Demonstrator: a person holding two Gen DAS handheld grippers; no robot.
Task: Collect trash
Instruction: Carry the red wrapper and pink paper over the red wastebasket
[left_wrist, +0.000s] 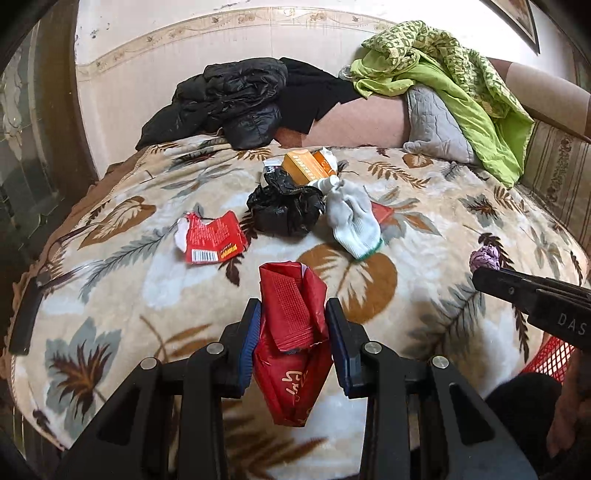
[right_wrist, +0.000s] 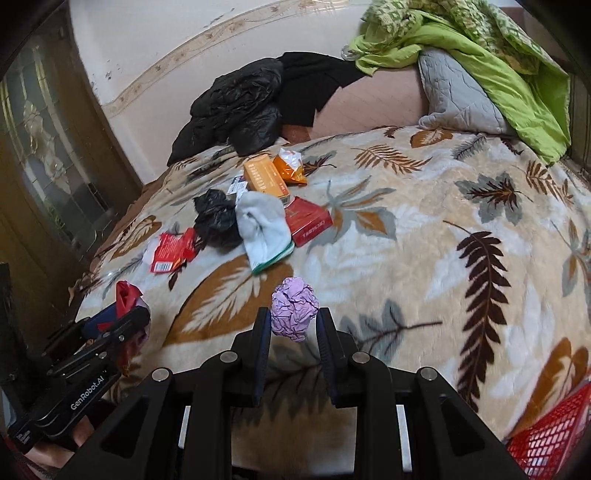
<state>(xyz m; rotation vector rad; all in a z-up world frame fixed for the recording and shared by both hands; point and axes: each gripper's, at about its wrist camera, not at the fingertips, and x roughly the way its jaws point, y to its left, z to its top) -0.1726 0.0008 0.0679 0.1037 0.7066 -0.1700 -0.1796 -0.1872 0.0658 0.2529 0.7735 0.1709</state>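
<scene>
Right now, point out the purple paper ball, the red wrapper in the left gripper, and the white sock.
purple paper ball (right_wrist: 294, 309), right wrist view, middle of the crumpled wad.
red wrapper (left_wrist: 293, 332), left wrist view, middle of the folded foil between the pads.
white sock (left_wrist: 352, 219), left wrist view, middle of the fabric.

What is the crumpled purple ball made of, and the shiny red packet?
The crumpled purple ball looks like matte paper: sharp, dry creases. The shiny red packet, in the left gripper, seems glossy plastic film or foil: light glints on it, and its torn edge curls.
</scene>
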